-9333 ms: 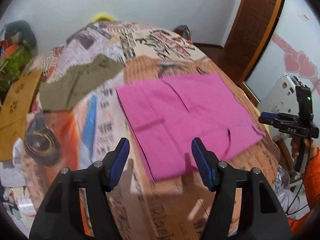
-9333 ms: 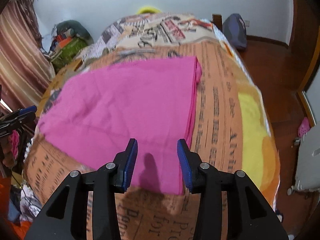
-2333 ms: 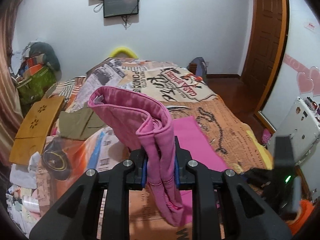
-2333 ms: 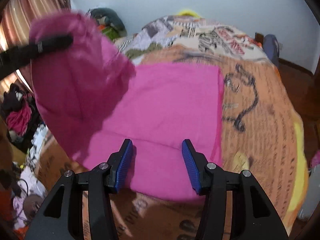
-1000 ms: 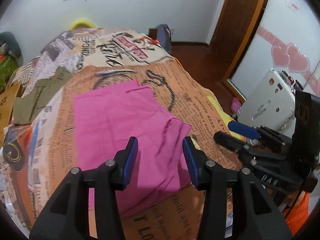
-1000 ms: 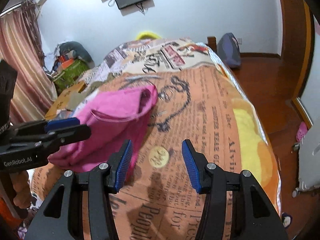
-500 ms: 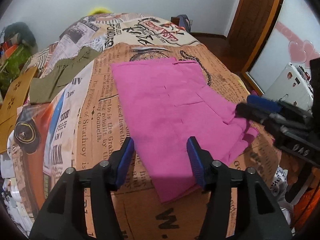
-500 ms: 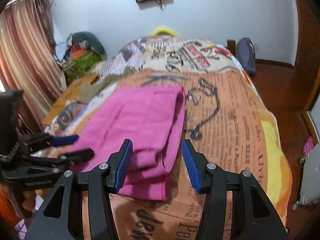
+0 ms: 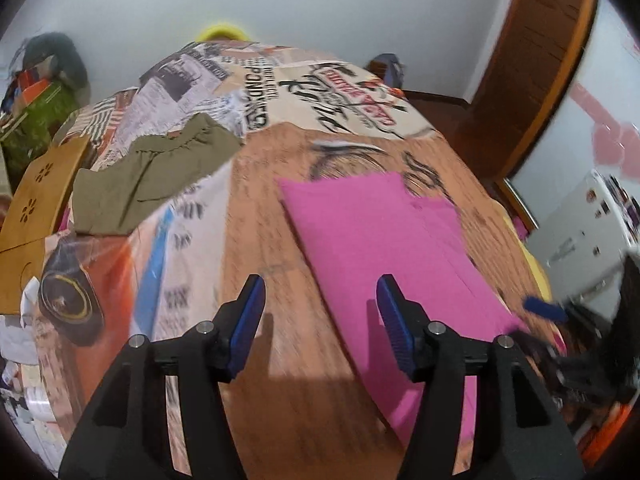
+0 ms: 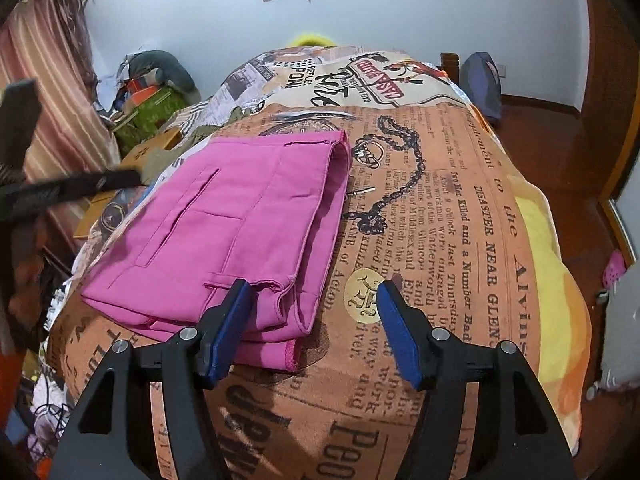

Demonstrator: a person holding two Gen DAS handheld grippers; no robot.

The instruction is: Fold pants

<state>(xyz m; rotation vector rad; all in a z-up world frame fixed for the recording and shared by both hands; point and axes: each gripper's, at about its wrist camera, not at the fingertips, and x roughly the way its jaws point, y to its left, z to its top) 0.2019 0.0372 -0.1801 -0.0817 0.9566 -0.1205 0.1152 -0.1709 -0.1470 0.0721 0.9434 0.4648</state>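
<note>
Pink pants [image 10: 240, 224] lie folded into a flat rectangle on the newspaper-print blanket [image 10: 460, 240]. My right gripper [image 10: 314, 296] hovers over their near right corner with its jaws opening; the corner shows in the gap, but no pad presses on it. In the left wrist view the pants [image 9: 384, 240] stretch away to the right. My left gripper [image 9: 320, 292] hangs open above the blanket at their left edge, gripping nothing. The right gripper's blue finger [image 9: 544, 308] is a blur at that view's right edge.
An olive green garment [image 9: 152, 176] lies on the bed's far left, beside a wooden board [image 9: 36, 196]. A white case [image 9: 592, 232] and a brown door [image 9: 532, 72] stand to the right. Piled belongings [image 10: 152, 92] fill the left corner; a backpack [image 10: 484, 80] leans at the back.
My left gripper has slid left, so the pants now lie mostly right of its fingers. The right gripper's jaws have spread wider and dipped toward the pants' near corner.
</note>
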